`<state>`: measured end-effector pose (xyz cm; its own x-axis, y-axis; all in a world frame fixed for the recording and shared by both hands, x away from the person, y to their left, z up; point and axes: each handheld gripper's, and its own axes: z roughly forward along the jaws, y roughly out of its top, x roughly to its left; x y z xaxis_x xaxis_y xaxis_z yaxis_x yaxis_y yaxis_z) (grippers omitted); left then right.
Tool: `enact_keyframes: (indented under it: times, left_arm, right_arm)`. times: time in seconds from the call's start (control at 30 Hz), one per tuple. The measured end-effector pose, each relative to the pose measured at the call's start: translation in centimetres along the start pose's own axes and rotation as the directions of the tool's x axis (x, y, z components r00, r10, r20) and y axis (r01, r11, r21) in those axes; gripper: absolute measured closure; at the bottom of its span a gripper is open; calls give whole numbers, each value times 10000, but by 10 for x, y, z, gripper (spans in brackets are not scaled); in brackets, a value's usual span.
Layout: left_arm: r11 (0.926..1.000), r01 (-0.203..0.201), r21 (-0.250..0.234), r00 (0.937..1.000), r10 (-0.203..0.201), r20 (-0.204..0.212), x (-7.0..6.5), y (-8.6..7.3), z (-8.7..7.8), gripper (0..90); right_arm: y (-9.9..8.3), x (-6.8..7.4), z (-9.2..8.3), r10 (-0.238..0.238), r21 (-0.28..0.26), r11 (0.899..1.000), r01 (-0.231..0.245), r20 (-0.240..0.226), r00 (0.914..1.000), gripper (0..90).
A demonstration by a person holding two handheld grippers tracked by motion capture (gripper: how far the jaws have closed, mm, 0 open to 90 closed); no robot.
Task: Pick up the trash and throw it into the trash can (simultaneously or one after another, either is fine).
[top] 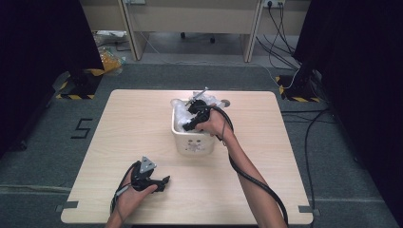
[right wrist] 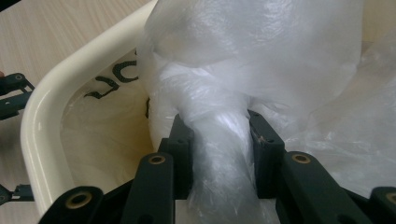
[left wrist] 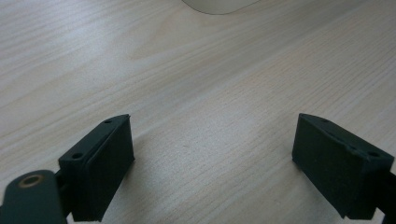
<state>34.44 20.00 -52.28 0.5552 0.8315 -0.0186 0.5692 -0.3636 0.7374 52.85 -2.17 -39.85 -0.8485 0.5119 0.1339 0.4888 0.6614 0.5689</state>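
A bunched clear plastic bag (right wrist: 219,140) sits in the middle of the right gripper view, squeezed between the two black jaws of the right gripper (right wrist: 219,154), inside a cream bin (right wrist: 42,121). Black lettering on the bin's inner wall shows at centre left, too cut off to read. In the high view the bin (top: 192,142) stands mid-table; the left gripper (top: 159,183), lower left, rests on the wooden table (top: 133,123), jaws wide apart and holding nothing.
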Motion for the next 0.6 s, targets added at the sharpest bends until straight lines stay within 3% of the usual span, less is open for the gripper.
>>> enact_keyframes:
  times: [0.13, 0.3, 0.6]
  left_arm:
    - [10000, 3, -12, 10000, -3, 0, 0, 0, 0, 119]
    - [10000, 22, -11, 10000, -22, 11, 0, 0, 0, 118]
    - [10000, 52, -38, 10000, -52, 7, 0, 0, 0, 119]
  right_arm:
    - [-2, 0, -2, 27, -324, 9995, -33, -166, 9999, 596]
    - [-5, -2, -16, 407, -1449, 9883, -480, -528, 9978, 475]
    - [-9, 4, -53, 461, -2620, 9639, -470, -97, 9989, 417]
